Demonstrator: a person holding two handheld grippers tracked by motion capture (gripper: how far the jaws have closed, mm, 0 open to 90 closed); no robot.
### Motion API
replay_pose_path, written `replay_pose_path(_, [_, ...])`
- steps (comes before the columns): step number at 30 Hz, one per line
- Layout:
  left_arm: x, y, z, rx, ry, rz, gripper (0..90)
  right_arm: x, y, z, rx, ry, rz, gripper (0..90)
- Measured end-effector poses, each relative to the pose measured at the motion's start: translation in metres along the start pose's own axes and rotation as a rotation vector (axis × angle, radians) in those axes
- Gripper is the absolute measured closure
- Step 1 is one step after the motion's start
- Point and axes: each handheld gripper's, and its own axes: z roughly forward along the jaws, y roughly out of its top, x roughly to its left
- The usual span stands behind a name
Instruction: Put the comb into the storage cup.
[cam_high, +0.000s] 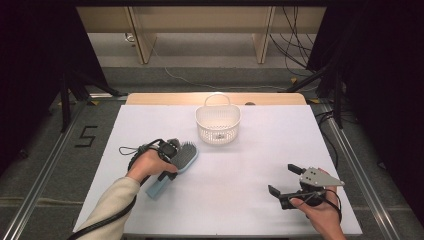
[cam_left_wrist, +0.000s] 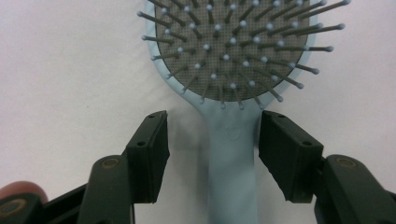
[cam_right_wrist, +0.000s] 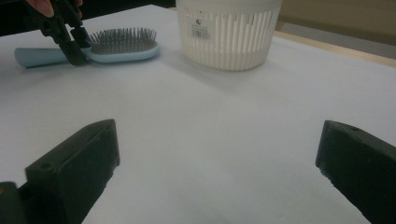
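A light blue hairbrush (cam_high: 184, 156) lies bristles up on the white table cover, left of centre, its handle pointing toward the near left. My left gripper (cam_high: 173, 163) comes down over its neck. In the left gripper view the black jaws straddle the handle (cam_left_wrist: 232, 158): a clear gap shows on one side, while the other jaw sits close against it. My right gripper (cam_high: 282, 179) rests wide open at the near right with nothing between its jaws. From the right gripper view the brush (cam_right_wrist: 119, 46) and the left gripper (cam_right_wrist: 70, 44) appear far off.
A white slatted basket (cam_high: 218, 126) with a handle stands at the back centre, beyond the brush; it also shows in the right gripper view (cam_right_wrist: 229, 42). The white table cover (cam_high: 260, 150) spreads between the two grippers. Cables trail on the floor behind the table.
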Motion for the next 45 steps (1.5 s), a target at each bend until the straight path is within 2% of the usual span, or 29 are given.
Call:
replay_pose_path(7, [0.0011, 0.0016, 0.0008, 0.007, 0.004, 0.010, 45.2, -0.0001, 0.0000, -0.0002, 0.001, -0.001, 0.001, 0.3])
replay_pose_path(32, [-0.0002, 0.0061, 0.0012, 0.026, -0.003, 0.004, 51.0, -0.0001, -0.0004, -0.0002, 0.006, 0.001, -0.001, 0.3])
replay_pose_path(45, [-0.0016, 0.0084, 0.0009, 0.044, -0.028, 0.005, 61.1, -0.0002, -0.0006, -0.0002, 0.008, 0.001, 0.001, 0.3])
